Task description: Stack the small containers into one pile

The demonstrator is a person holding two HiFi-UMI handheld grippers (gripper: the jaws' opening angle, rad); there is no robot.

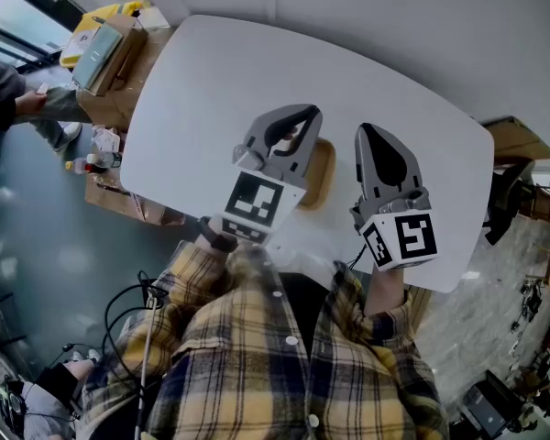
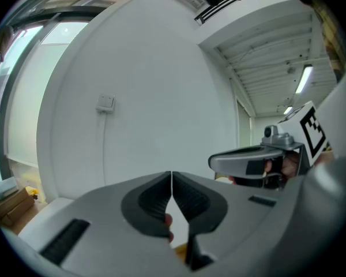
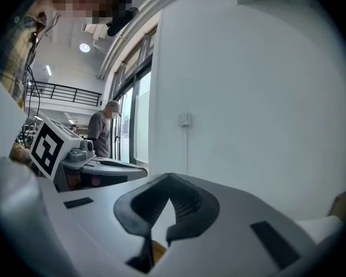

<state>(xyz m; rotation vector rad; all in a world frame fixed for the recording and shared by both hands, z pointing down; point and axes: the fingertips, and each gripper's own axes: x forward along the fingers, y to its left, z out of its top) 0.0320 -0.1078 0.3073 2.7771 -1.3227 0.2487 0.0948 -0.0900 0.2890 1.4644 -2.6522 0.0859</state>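
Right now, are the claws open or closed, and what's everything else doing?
Left claw: shut, tips touching, gripping nothing, held over the white table.
Right claw: shut, gripping nothing, held over the table.
Tan round thing: lying flat on the table, partly hidden behind the left claw.

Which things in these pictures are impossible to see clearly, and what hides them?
Head view: the left tongs cover part of the tan object; one container or several, I cannot tell.
Left gripper view: only a tan sliver shows below the shut tongs.
Right gripper view: the same, under the right tongs.
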